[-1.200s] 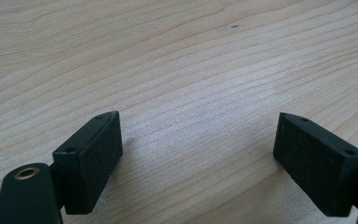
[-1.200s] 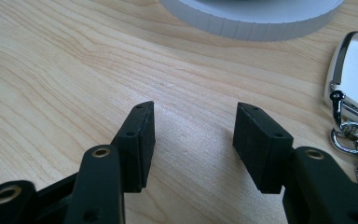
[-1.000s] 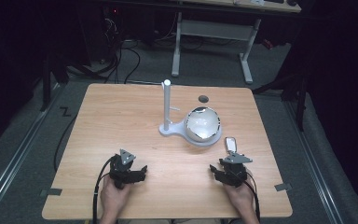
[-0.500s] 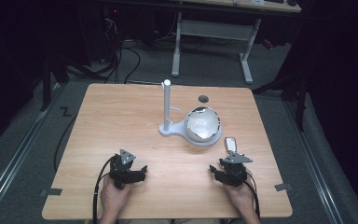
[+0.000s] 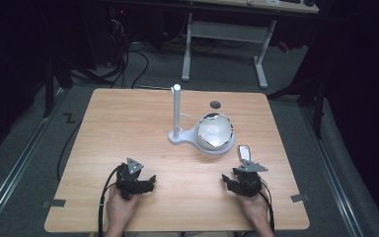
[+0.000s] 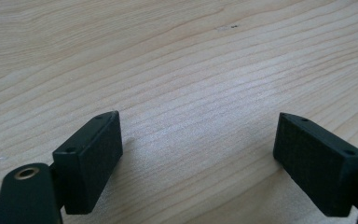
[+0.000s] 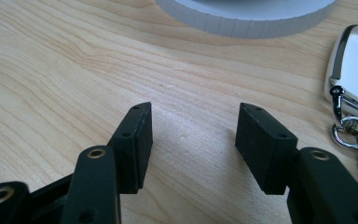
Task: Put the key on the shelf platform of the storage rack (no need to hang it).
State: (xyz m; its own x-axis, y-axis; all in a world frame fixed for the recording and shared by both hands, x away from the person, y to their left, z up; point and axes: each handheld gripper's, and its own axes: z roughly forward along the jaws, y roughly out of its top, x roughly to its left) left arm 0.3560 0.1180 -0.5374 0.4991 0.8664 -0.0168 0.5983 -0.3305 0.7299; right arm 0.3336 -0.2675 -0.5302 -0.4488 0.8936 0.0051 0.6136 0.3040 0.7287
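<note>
A: Looking down on the table (image 5: 128,123) from the high view. Sitting near its front edge, on the left: the left claw (image 5: 148,180), gripped by a hand (image 5: 121,207) coming in from the bottom.

B: Gaping wide, going by the left gripper view (image 6: 198,149). Clamping nothing, just hovering low over bare wood grain, jaws well apart.

A: Sitting on the other side, near the front right: the right claw (image 5: 229,181), gripped by the other hand (image 5: 254,210).

B: Standing open too, though narrower than the left (image 7: 191,140). Holding nothing between the jaws.

A: Lying just beside it, on its right in the right gripper view: a key fob (image 7: 356,70) with a ring (image 7: 349,130) on its near end.

B: Showing in the high view as a small pale oblong (image 5: 245,152), just beyond the right claw.

A: Standing mid-table: a white stand (image 5: 180,139) with an upright post (image 5: 176,111), and resting on its round part, a ball (image 5: 215,131), possibly glass or mirrored; blurring too much to say.

B: Peeking in at the top of the right gripper view: the ribbed rim of that stand (image 7: 242,21), near the fob.

A: Sitting behind the ball, toward the far edge: a small dark disc (image 5: 215,104), apart from everything.
</note>
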